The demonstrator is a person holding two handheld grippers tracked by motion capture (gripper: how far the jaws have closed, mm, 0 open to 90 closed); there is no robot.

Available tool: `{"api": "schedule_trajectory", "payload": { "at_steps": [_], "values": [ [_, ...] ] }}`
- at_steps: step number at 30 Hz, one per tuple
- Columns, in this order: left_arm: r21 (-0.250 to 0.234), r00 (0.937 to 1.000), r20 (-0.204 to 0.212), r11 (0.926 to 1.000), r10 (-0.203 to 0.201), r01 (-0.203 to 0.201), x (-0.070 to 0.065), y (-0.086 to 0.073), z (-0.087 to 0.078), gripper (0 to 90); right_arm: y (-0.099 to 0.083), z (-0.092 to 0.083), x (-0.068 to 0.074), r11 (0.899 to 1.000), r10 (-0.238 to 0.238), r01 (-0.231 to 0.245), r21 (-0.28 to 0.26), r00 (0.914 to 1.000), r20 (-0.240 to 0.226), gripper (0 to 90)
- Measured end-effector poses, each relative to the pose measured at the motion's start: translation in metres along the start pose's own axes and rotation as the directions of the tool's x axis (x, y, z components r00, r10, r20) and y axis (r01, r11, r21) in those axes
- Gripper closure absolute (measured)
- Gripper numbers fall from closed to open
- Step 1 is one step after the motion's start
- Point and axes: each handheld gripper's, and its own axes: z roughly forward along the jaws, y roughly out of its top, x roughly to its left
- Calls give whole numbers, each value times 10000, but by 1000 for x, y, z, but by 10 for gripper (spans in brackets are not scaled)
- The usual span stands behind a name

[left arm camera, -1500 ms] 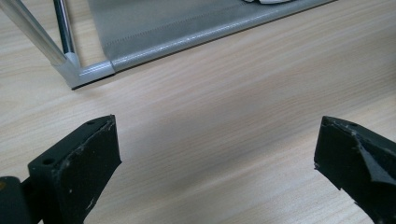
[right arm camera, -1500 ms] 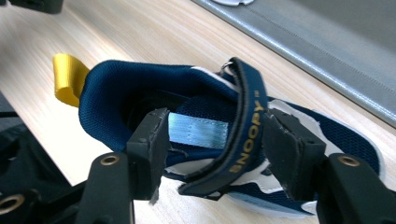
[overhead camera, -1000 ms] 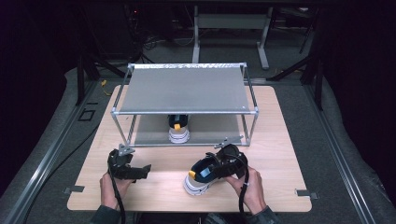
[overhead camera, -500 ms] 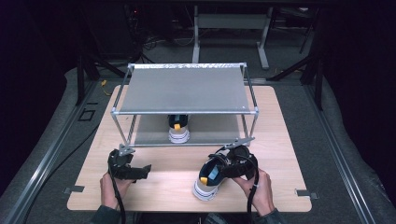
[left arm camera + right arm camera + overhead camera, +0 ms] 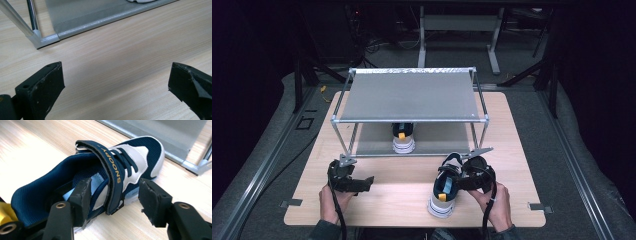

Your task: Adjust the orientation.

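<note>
A navy and white child's shoe point(image 5: 443, 192) with a strap reading SNOOPY point(image 5: 130, 157) stands flat on the wooden table point(image 5: 402, 175), heel toward the person. My right gripper point(image 5: 454, 182) point(image 5: 113, 195) straddles its side wall: one jaw sits inside the opening and the other outside, with a visible gap to the strap. The matching shoe point(image 5: 403, 139) stands on the lower shelf of the metal rack point(image 5: 409, 95). My left gripper point(image 5: 362, 184) point(image 5: 116, 82) hovers wide open over bare wood near the rack's front left foot point(image 5: 43, 40).
The rack's grey fabric top covers the middle and back of the table. Its front right foot point(image 5: 197, 166) stands just beyond the shoe's toe. The table's front edge lies close behind both hands.
The right gripper moved the shoe rightward and toward the person, and turned it from tilted to standing flat with its toe toward the rack. The left gripper stayed still.
</note>
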Motion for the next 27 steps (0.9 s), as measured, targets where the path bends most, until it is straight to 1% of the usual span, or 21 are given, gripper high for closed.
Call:
{"api": "schedule_trajectory", "payload": {
  "at_steps": [2,4,6,10,11,13,15,17,20,21,23,24,25,27],
  "values": [
    [-6,10000,-8,10000,-3,3,0,0,0,1,-1,-1,-2,10000,26,-26,3,10000,-2,480],
    [-11,10000,-7,10000,7,-7,-1,0,0,1,-2,-2,-3,10000,27,-27,4,10000,-2,484],
    [3,10000,0,10000,7,-7,0,0,0,1,-2,-3,-4,10000,-43,43,15,9999,103,494],
    [1,10000,-15,10000,-29,29,0,-1,0,2,-3,-3,-7,10000,-5,4,43,9997,232,499],
    [29,10000,-27,10000,6,-6,1,-1,0,1,-3,-4,-8,10000,-25,22,87,9994,357,502],
    [33,10000,-16,10000,-8,8,1,-1,0,2,-4,-4,-9,10000,-50,47,74,9992,398,506],
    [-3,10000,-12,10000,-28,28,1,-1,-1,2,-4,-6,-12,9999,-45,38,111,9978,658,510],
    [-27,10000,-18,10000,-44,44,1,-1,-1,1,-5,-6,-14,9999,-68,61,91,9972,745,510],
    [13,10000,-54,10000,-21,22,2,-3,-1,2,-7,-8,-19,10000,29,-34,47,9951,985,509],
    [13,10000,-54,10000,-21,22,2,-3,-1,1,-7,-8,-19,10000,29,-34,47,9951,985,509],
    [7,10000,-63,10000,-44,44,2,-3,0,1,-8,-8,-24,9998,209,-210,2,9939,1084,504],
    [8,10000,-69,10000,-44,44,2,-3,0,1,-8,-8,-25,9997,242,-237,-71,9954,926,499],
    [-14,9999,-95,10000,-57,57,2,-3,0,1,-8,-8,-25,9997,242,-237,-71,9954,926,499],
    [-10,9999,-112,9999,-124,123,3,-5,0,1,-11,-9,-26,9993,356,-340,-180,9945,987,455]
  ]
}}
